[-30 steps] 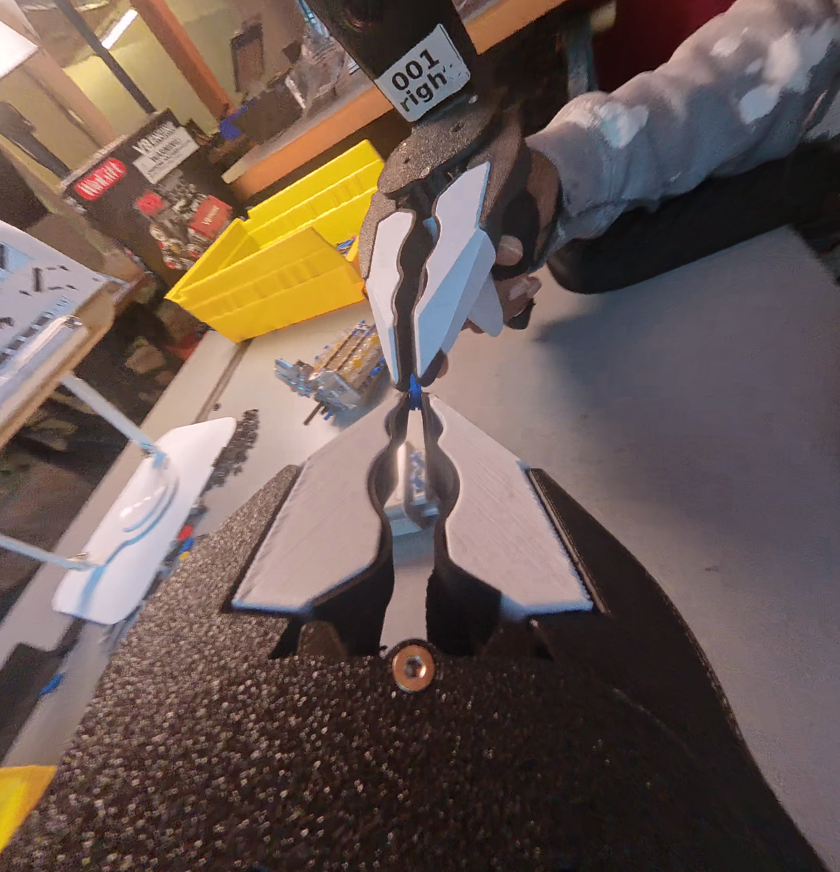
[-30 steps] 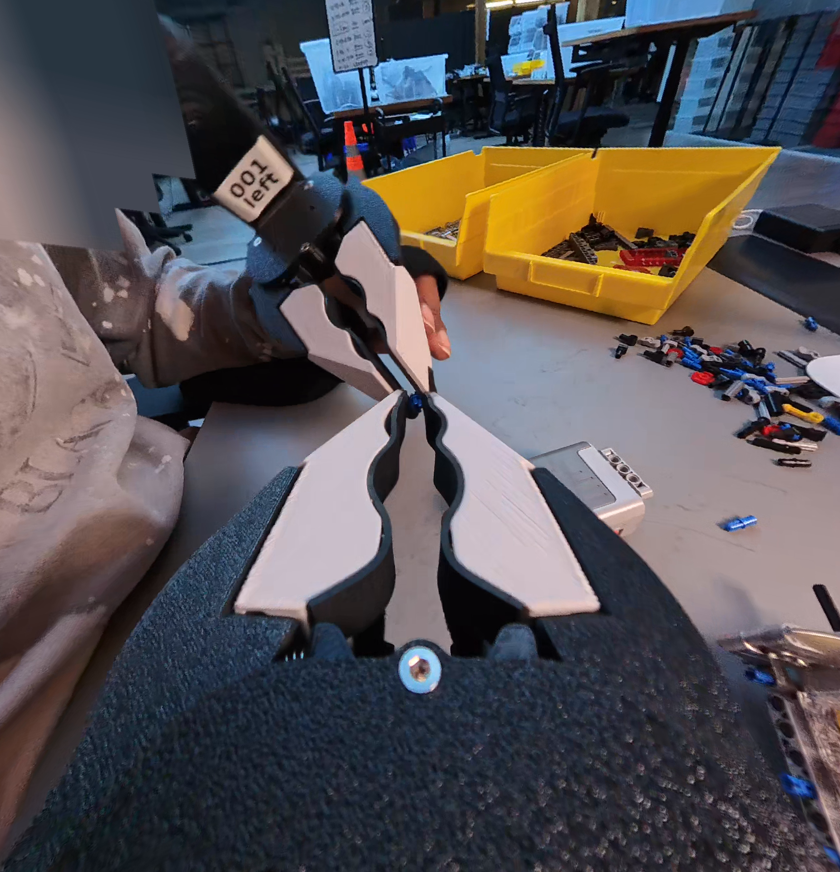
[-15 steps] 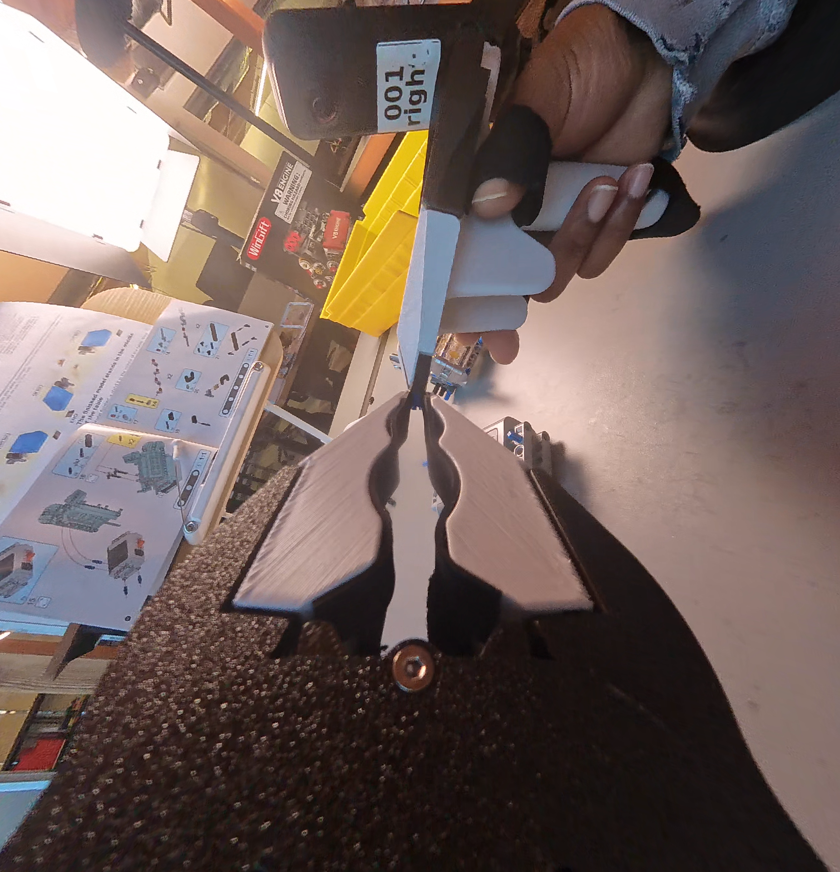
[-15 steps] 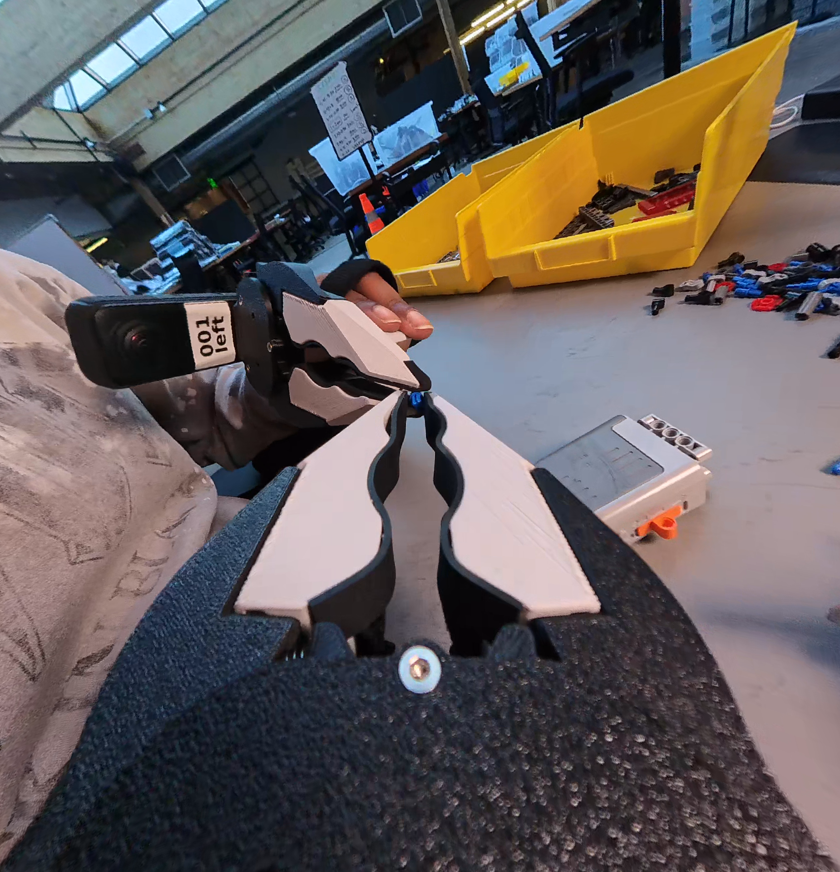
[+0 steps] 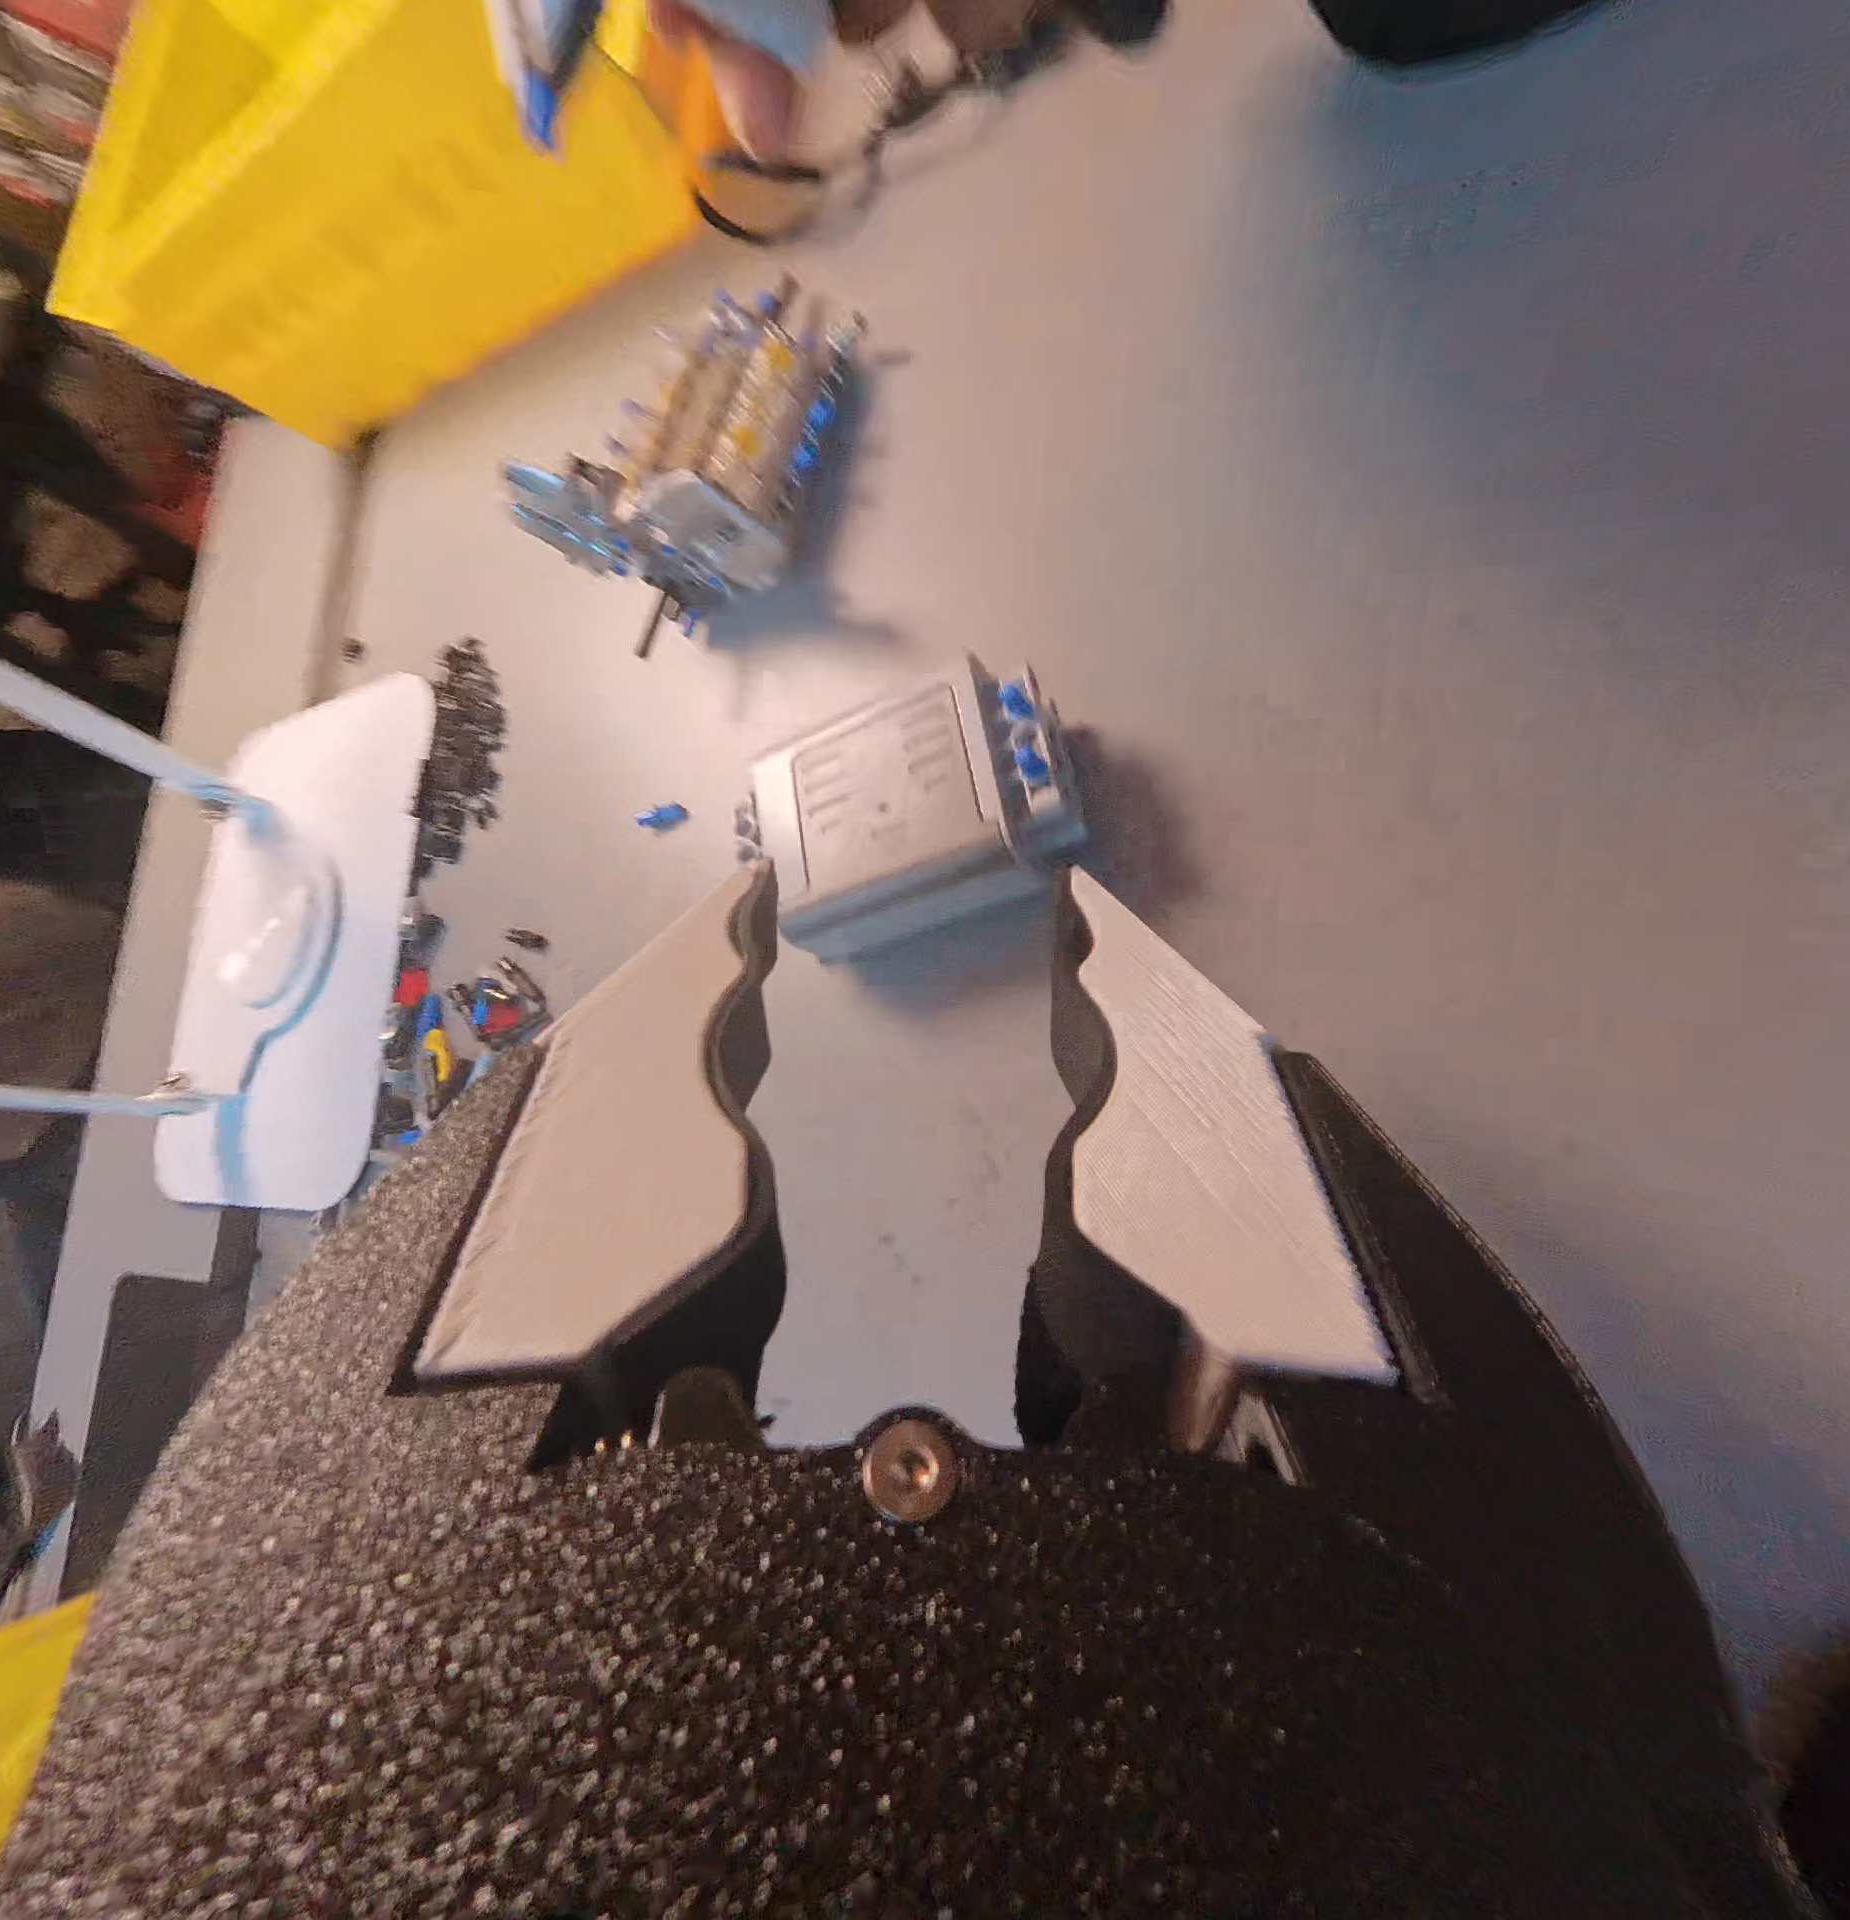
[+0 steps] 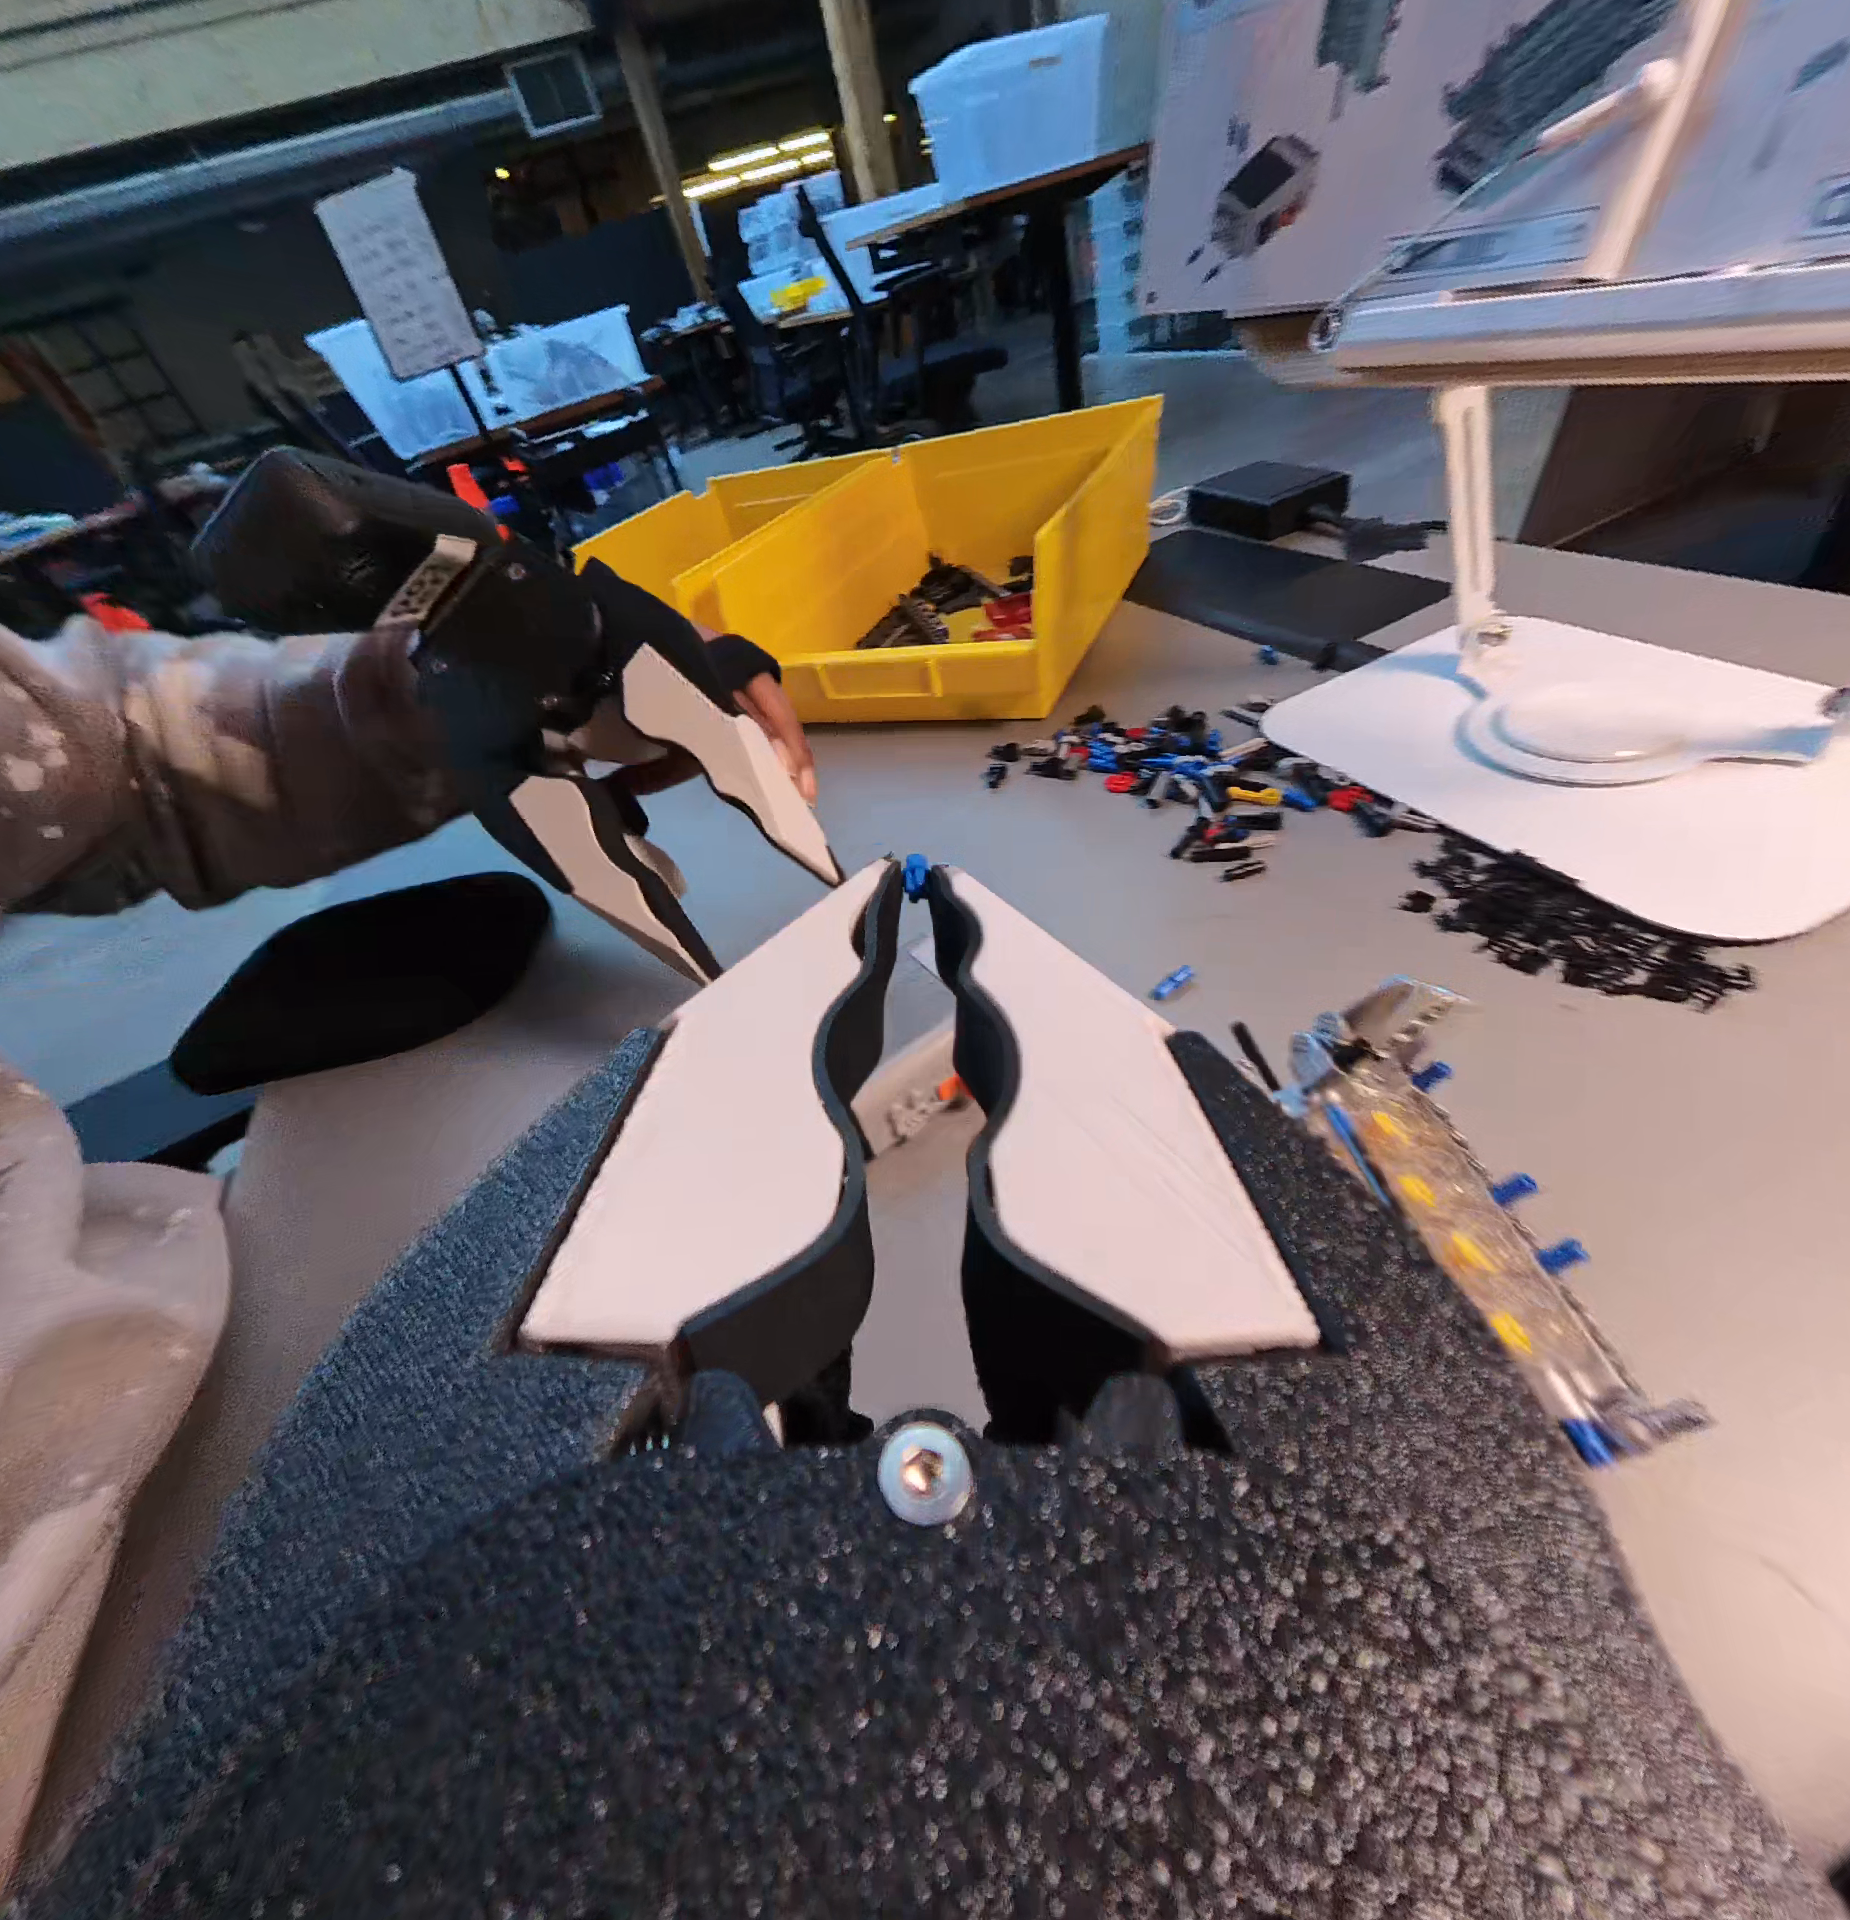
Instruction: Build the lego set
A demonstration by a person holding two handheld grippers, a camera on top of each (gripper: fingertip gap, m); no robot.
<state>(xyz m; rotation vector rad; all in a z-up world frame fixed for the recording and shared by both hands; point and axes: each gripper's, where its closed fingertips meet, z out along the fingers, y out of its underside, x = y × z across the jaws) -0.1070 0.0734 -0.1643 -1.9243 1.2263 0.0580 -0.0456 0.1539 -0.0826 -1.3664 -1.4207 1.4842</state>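
Note:
My right gripper [image 6: 914,878] is shut on a small blue pin [image 6: 914,873], held at its fingertips above the grey table [image 6: 1004,831]. My left gripper [image 5: 916,883] is open and empty, its fingertips on either side of the near end of a grey box [image 5: 900,821] with blue pins on its far end. In the right wrist view the left gripper [image 6: 770,928] shows open, just left of the pin and apart from it. The grey box [image 6: 916,1107] is mostly hidden behind my right fingers.
Yellow bins [image 6: 931,582] [image 5: 360,208] stand at the back. Loose small pieces [image 6: 1212,769] and a black pile [image 6: 1586,935] lie by a white stand base [image 6: 1586,769] [image 5: 287,935]. A grey and blue assembly [image 5: 713,488] [image 6: 1451,1195] lies nearby. A stray blue pin [image 6: 1172,981] lies on the table.
My left gripper has let go of the blue pin, opened, and swung down to the grey box. My right gripper keeps the pin and has turned toward the stand.

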